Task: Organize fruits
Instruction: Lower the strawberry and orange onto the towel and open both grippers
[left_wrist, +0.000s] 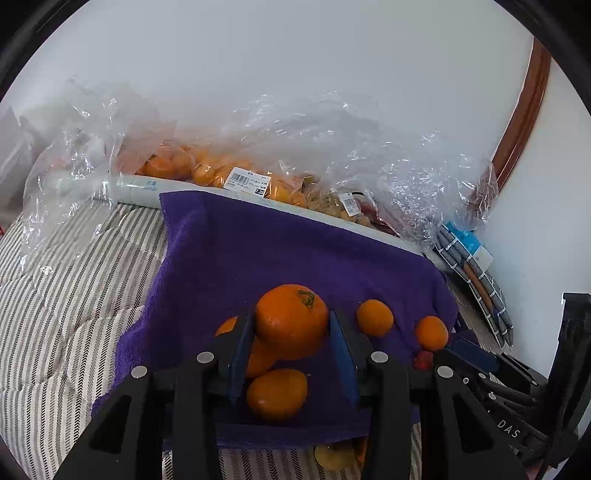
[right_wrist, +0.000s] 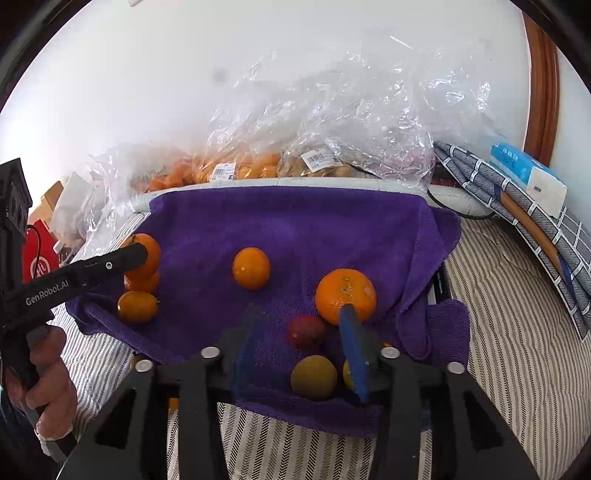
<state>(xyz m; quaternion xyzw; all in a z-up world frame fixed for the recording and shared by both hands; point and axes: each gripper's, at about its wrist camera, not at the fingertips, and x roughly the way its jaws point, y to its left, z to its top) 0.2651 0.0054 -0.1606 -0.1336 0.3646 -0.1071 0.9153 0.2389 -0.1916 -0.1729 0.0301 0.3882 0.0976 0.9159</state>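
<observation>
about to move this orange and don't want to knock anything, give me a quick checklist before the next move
1. Left gripper hold on the large orange: ok, pads against both sides.
2. Large orange clear of the smaller orange below it: cannot tell.
3. Right gripper empty: ok, jaws apart, red fruit lying loose between them.
4. Right gripper clear of the tangerine: cannot tell, one finger overlaps it in view.
5. Bare spot on the purple towel: ok, the middle is free.
</observation>
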